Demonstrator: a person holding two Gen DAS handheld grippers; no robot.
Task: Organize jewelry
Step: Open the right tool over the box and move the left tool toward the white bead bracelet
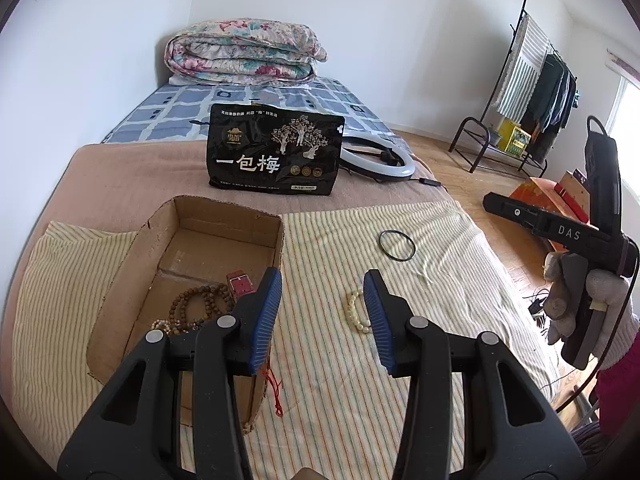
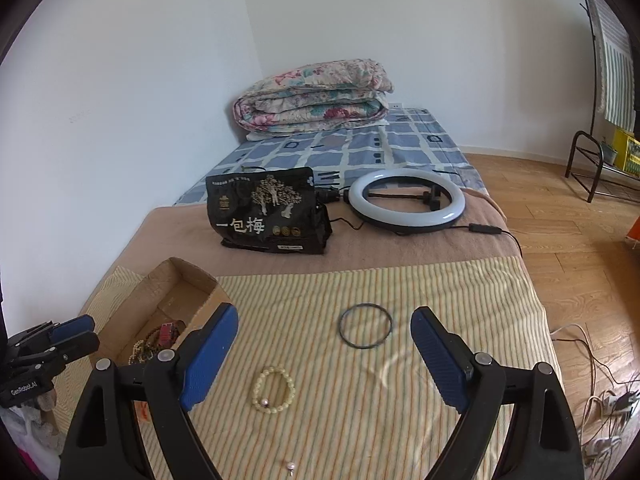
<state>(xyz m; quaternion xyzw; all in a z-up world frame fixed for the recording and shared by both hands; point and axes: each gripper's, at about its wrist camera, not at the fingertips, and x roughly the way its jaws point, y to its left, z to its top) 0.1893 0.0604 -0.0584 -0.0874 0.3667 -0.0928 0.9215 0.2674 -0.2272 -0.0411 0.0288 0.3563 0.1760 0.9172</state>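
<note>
Your left hand-held gripper [image 1: 322,312] has its jaws spread wide and grips nothing; it hangs over the edge of the cardboard box [image 1: 224,216], its left pad above the box wall. Your right hand-held gripper [image 2: 324,356] is spread wider yet, also with nothing between its pads, above the striped cloth [image 2: 440,288] on the bed.

The pale bead bracelet [image 2: 274,390] lies on the cloth just beside the box; in the left wrist view its right half is hidden behind the right pad. The black ring [image 2: 366,331] lies farther along the cloth, apart from it. A small pearl stud [image 2: 291,467] sits near the bottom edge of the right wrist view, too small to make out well. Inside the box, the brown bead strands [image 1: 200,300] and a red strap [image 1: 240,282] are partly covered by your left pad.
</note>
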